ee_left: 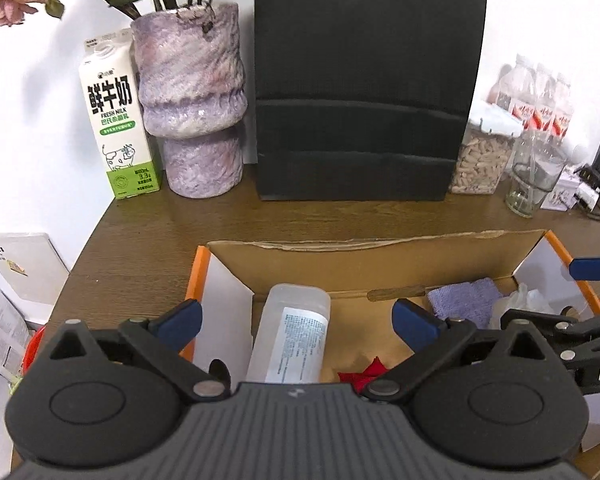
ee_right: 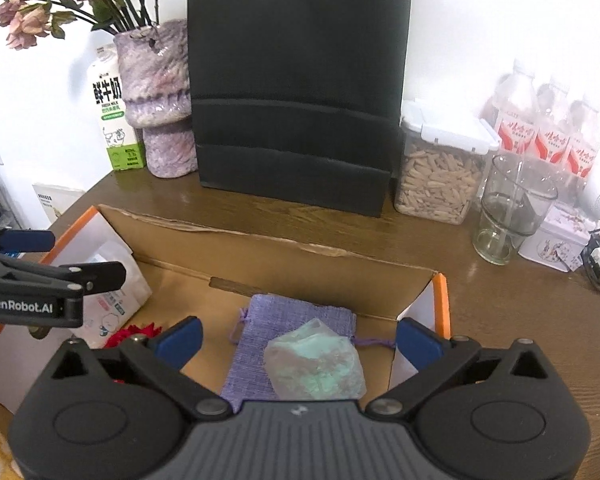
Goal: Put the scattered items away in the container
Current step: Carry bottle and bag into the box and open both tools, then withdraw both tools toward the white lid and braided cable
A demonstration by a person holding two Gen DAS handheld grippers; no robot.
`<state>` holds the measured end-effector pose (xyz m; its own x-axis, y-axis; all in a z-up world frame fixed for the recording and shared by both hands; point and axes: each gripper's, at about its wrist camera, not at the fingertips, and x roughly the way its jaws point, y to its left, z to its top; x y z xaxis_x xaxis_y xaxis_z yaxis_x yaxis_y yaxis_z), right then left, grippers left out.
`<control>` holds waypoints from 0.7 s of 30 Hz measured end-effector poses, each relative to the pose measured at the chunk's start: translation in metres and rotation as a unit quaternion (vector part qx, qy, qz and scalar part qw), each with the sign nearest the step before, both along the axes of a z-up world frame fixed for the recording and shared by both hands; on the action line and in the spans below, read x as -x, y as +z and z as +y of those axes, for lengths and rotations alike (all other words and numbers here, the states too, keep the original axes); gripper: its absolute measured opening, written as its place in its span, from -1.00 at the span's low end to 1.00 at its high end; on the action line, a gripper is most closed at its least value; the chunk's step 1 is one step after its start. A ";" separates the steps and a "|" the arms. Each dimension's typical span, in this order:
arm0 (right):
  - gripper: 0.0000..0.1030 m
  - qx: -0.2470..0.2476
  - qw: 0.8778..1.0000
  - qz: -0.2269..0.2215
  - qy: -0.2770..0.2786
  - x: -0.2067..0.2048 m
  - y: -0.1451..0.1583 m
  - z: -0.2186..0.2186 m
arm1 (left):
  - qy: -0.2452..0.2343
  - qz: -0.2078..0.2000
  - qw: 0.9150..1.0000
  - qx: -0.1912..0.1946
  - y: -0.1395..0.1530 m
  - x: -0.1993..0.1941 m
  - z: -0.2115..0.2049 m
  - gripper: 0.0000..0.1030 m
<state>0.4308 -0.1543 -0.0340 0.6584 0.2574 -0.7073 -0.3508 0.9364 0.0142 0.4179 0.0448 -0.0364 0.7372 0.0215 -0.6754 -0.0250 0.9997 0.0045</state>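
Fingers (ee_left: 182, 320) of the left gripper (ee_left: 296, 316) spread as wide as can be, holding nothing. Same for the right gripper (ee_right: 298, 336): wide open, nothing held.

Between the left fingers and a bit lower, lying flat in the cardboard box (ee_left: 360, 256): a clear bottle (ee_left: 292, 332). Just past the left side's right finger: a red thing (ee_left: 360, 372), too hidden to name. Between the right fingers, also down in the box: a purple pouch (ee_right: 268, 340) with a pale green lump (ee_right: 320, 368) sitting on top of it. Out past the right side's left finger: a white tissue pack (ee_right: 112, 300), leaning at the box end.

Looks like most things are already inside.

Things that could go wrong:

- Could bump together, with the two grippers so close side by side over one box. Best to lift one at a time.
- Could catch a box wall with an open finger on the way up and drag or tip the box.
- Could nudge the bottle and set it rolling, since round and lying down.
- Could knock the green lump off the pouch, since only resting there.
- Could hit the empty glass (ee_right: 508, 216) far out beyond the right finger by swinging wide that way.
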 end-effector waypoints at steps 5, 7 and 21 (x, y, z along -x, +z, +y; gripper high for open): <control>1.00 -0.004 1.000 -0.017 0.004 0.017 0.016 -0.002 | -0.001 -0.015 1.000 -0.006 0.014 0.015 0.003 1.00; 1.00 -0.006 1.000 -0.025 0.007 0.026 0.024 -0.003 | 0.001 -0.024 1.000 -0.006 0.021 0.023 0.004 1.00; 1.00 -0.026 0.996 -0.081 0.028 0.107 0.055 -0.013 | -0.013 -0.094 0.995 -0.017 0.058 0.110 0.003 1.00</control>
